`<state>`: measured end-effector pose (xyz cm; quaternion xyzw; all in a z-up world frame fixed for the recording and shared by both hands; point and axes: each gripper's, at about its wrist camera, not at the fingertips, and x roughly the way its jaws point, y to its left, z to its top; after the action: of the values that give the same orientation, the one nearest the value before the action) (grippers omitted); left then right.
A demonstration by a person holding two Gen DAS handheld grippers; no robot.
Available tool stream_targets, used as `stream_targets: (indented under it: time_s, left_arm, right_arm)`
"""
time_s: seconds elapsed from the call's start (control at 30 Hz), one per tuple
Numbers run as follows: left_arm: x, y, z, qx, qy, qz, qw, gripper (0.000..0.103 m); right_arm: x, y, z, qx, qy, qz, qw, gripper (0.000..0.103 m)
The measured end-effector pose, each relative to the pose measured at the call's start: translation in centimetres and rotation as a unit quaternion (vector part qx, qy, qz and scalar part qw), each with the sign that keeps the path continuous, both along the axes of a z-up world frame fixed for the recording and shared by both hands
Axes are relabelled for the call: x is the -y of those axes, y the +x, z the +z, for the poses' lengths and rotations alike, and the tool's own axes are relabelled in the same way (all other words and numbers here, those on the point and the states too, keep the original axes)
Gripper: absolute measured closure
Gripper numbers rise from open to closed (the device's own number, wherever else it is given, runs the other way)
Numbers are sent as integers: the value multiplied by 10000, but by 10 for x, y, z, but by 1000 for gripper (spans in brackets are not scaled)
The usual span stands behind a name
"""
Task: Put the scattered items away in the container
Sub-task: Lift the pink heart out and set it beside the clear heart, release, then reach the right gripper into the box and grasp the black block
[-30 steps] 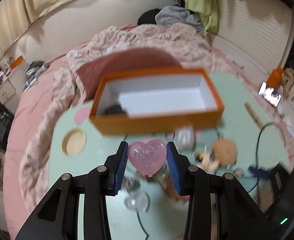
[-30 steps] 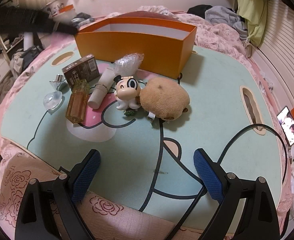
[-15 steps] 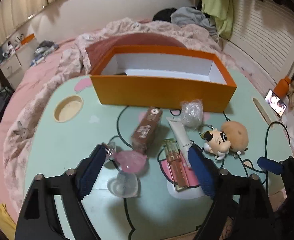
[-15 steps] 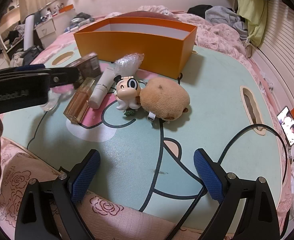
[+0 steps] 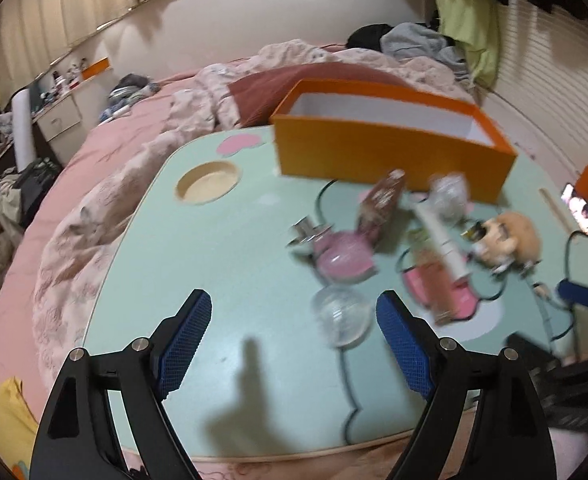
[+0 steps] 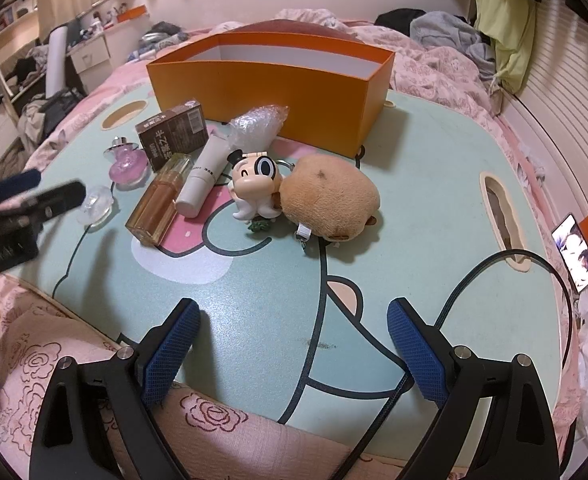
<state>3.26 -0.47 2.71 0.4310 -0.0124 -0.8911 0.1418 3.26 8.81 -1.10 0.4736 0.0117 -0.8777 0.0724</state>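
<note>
Orange box point(image 6: 269, 80) sits on my counter point(image 6: 414, 200); both the left hand-held gripper point(image 5: 294, 336) and right hand-held gripper point(image 6: 294, 344) spread wide, empty.

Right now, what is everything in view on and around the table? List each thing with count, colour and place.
box: 1, orange with white inside, far side of table
table: 1, mint green with cartoon print, on the bed
brown carton: 1, dark brown, left front of box
bubble wrap bundle: 1, clear, against box front
white tube: 1, white, beside carton
amber bottle: 1, amber, lying left of tube
pink perfume bottle: 1, pink, left of carton
clear cap: 1, transparent, near pink bottle
figurine: 1, cream, table centre
plush: 1, tan, right of figurine
phone: 1, lit screen, right of table
left tool: 1, black with blue pads, open, empty
right tool: 1, same colours, open, empty
</note>
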Motion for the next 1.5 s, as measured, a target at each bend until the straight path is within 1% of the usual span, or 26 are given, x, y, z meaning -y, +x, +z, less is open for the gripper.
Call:
stream_targets:
  time_s: [0.07, 0.1, 0.13, 0.17, 0.2, 0.23, 0.33, 0.4, 0.43, 0.47, 0.5, 0.53, 0.57, 0.6, 0.67, 0.7, 0.73, 0.8, 0.83, 0.93, 1.0, 1.13, 1.2, 1.27, 1.43, 1.5]
  left_arm:
    - [4, -2, -11, 119, 79, 41, 9999, 18]
    - [6, -4, -18, 210, 214, 39, 9995, 18]
    - [9, -6, -24, 248, 386, 39, 9989, 16]
    - [12, -6, -27, 185, 538, 41, 9984, 13]
    - [13, -5, -29, 156, 549, 61, 9984, 5]
    - [15, -7, -31, 159, 553, 102, 9983, 0]
    - [15, -7, -33, 133, 567, 94, 9983, 0]
    - [15, -7, -33, 115, 566, 91, 9983, 0]
    - [14, -6, -33, 101, 564, 91, 9983, 0]
    - [15, -6, -33, 92, 566, 90, 9983, 0]
    - [15, -6, -33, 85, 569, 88, 9983, 0]
    - [15, -6, -32, 82, 572, 87, 9983, 0]
    - [15, -6, -32, 81, 575, 86, 9983, 0]
    - [16, -6, -32, 82, 578, 86, 9983, 0]
    - [16, -6, -32, 75, 582, 82, 9982, 0]
    - [16, -6, -31, 74, 586, 80, 9982, 0]
    - [16, -6, -31, 70, 590, 77, 9982, 0]
    - [16, -5, -31, 59, 599, 68, 9982, 0]
    - [17, -5, -31, 54, 604, 62, 9981, 0]
    - [17, -5, -31, 40, 617, 46, 9981, 0]
    - [17, -5, -30, 37, 627, 41, 9980, 0]
    - [17, -5, -30, 38, 640, 38, 9979, 0]
    - [18, -5, -30, 43, 673, 40, 9977, 0]
    - [17, -6, -30, 40, 663, 33, 9978, 0]
    - [16, -7, -29, 34, 666, 31, 9978, 0]
    - [17, -7, -30, 31, 666, 30, 9978, 0]
  right_arm:
    - [1, 1, 2, -9, 67, -4, 10000, 9]
    - [1, 2, 6, -68, 88, -5, 9999, 11]
    - [2, 4, 13, -167, 87, 10, 9998, 12]
    - [2, 6, 22, -279, 105, 51, 9995, 16]
    - [1, 7, 34, -422, 115, 99, 9990, 16]
    - [0, 7, 49, -583, 70, 155, 9982, 16]
    - [-4, -8, 104, -1021, -306, 255, 9940, 16]
    - [-5, -31, 138, -1242, -728, 339, 9890, 17]
    - [-3, -49, 151, -1239, -969, 438, 9866, 18]
    - [2, -67, 159, -1174, -1150, 519, 9850, 22]
    - [9, -90, 164, -1029, -1232, 571, 9854, 25]
    - [18, -113, 163, -798, -1264, 610, 9869, 27]
    - [25, -137, 158, -496, -1343, 614, 9878, 33]
    - [32, -164, 146, -70, -1491, 564, 9872, 40]
    - [40, -207, 115, 801, -1970, 350, 9765, 49]
    - [47, -224, 99, 1113, -2028, 287, 9725, 52]
    - [55, -237, 87, 1262, -1834, 286, 9745, 53]
    - [73, -257, 67, 1396, -1074, 343, 9838, 53]
    - [78, -263, 57, 1553, -891, 383, 9831, 53]
    - [83, -269, 37, 1991, -1175, 517, 9715, 53]
    - [88, -269, 34, 2025, -1045, 569, 9720, 53]
    - [109, -273, 23, 2097, -136, 725, 9750, 50]
    - [107, -274, 22, 2120, -194, 718, 9744, 54]
    - [105, -272, 25, 2073, -297, 784, 9747, 64]
    - [104, -267, 33, 1785, -36, 743, 9811, 64]
    - [102, -263, 39, 1541, 169, 697, 9855, 64]
